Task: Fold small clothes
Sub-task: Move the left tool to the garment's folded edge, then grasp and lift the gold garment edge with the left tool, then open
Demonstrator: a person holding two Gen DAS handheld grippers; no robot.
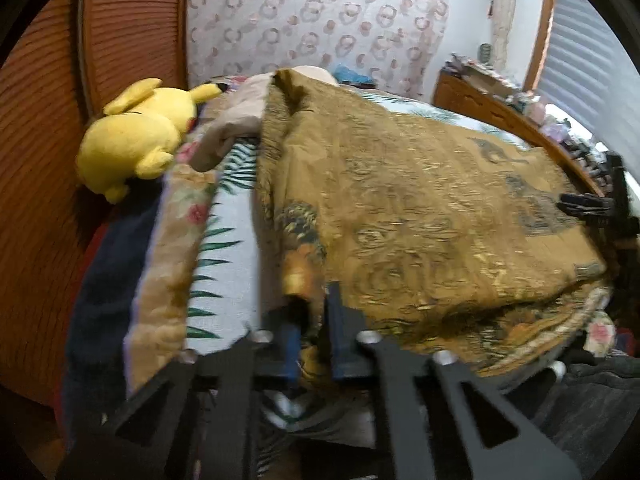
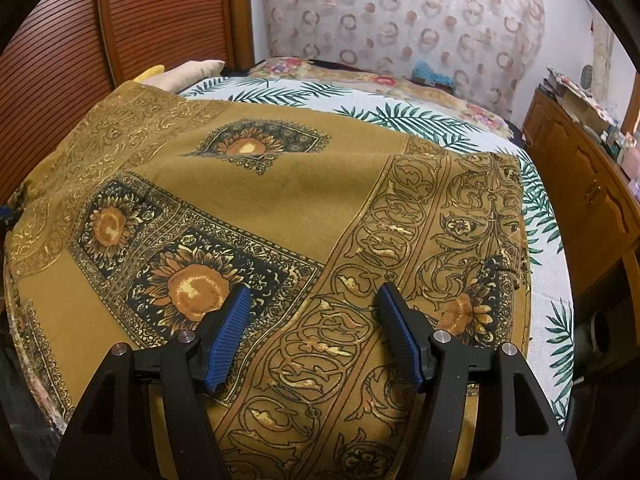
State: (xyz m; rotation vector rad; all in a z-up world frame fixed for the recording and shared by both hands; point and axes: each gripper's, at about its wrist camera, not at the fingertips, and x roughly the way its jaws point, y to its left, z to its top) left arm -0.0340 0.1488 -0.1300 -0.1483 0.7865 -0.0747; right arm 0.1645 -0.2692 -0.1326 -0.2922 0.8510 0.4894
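- Left wrist view: at the bottom centre of the frame, the left gripper point(image 1: 314, 344) was clenched on a bunched edge of the ochre patterned cloth point(image 1: 420, 216), its blue pads point(image 1: 289, 354) pinching the fabric between them.
- Beyond it, the cloth spread across the middle and right of the frame, over a palm-leaf bedsheet point(image 1: 230, 248).
- At the upper left lay a yellow plush toy point(image 1: 136, 136), just beside a beige pillow point(image 1: 232, 124).
- In the right wrist view, the right gripper point(image 2: 314, 320) stood released at the bottom centre, jaws wide apart above the cloth point(image 2: 280, 192), nothing pinched between them.
- The cloth covered most of the frame; the bedsheet point(image 2: 400, 116) showed behind it and along the right edge.
- A wooden cabinet point(image 2: 592, 188) stood at the far right.
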